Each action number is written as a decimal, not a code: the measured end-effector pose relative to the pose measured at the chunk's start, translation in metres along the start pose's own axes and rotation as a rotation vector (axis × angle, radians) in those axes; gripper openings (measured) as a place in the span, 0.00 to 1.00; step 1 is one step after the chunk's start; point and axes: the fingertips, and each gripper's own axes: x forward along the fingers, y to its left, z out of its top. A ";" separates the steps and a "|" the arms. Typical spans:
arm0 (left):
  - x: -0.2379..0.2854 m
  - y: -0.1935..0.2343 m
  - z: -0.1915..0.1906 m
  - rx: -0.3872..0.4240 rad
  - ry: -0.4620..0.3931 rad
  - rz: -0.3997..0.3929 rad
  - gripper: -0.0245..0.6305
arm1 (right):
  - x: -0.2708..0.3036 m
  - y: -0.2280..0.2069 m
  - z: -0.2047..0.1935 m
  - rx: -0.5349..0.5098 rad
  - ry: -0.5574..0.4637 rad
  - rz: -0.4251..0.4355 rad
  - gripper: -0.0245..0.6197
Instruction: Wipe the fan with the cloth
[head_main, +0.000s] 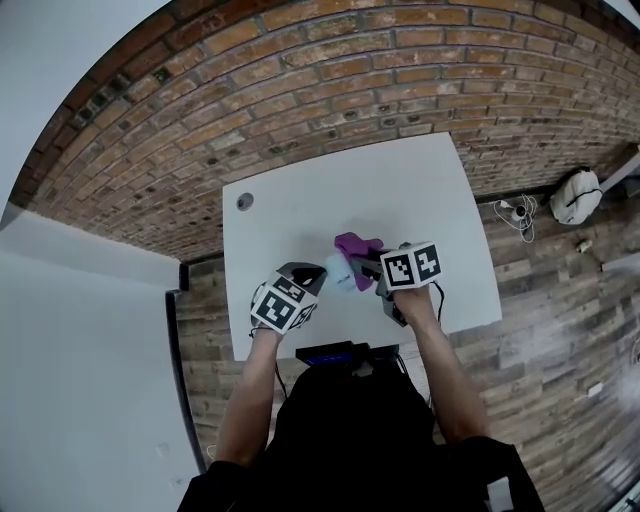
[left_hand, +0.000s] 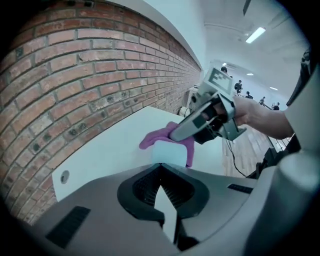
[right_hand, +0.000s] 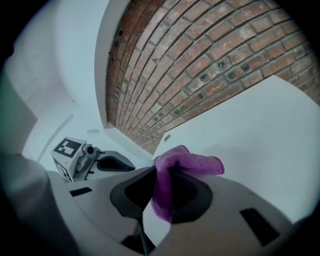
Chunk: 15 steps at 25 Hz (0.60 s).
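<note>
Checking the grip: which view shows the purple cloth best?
Right gripper view: the cloth sits pinched between its jaws, close up. Left gripper view shows it partly behind the fan; head view, small.

Bright, even indoor light falls on the white table (head_main: 300, 210), fed by ceiling strip lights (left_hand: 255, 35) beyond its far end, leaving only faint, soft shadows on the top and no hard glare. Wide-angle lenses bow the brick wall (head_main: 300, 80) behind the table and darken the corners of both gripper views. Above the table the cloth (right_hand: 187, 162) stays crisp and vivid, the pale fan (left_hand: 169, 152) nearly washes into the tabletop, and the grey foreground nearest each lens goes soft
</note>
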 end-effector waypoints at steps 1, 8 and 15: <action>0.000 0.004 0.001 0.002 0.002 0.003 0.04 | -0.003 -0.002 -0.006 0.028 -0.021 -0.008 0.14; -0.012 -0.013 0.029 0.165 0.009 0.033 0.04 | -0.037 -0.005 0.013 0.084 -0.229 -0.012 0.14; 0.000 -0.022 0.026 0.181 0.026 0.006 0.04 | 0.005 0.034 0.023 -0.008 -0.205 0.155 0.14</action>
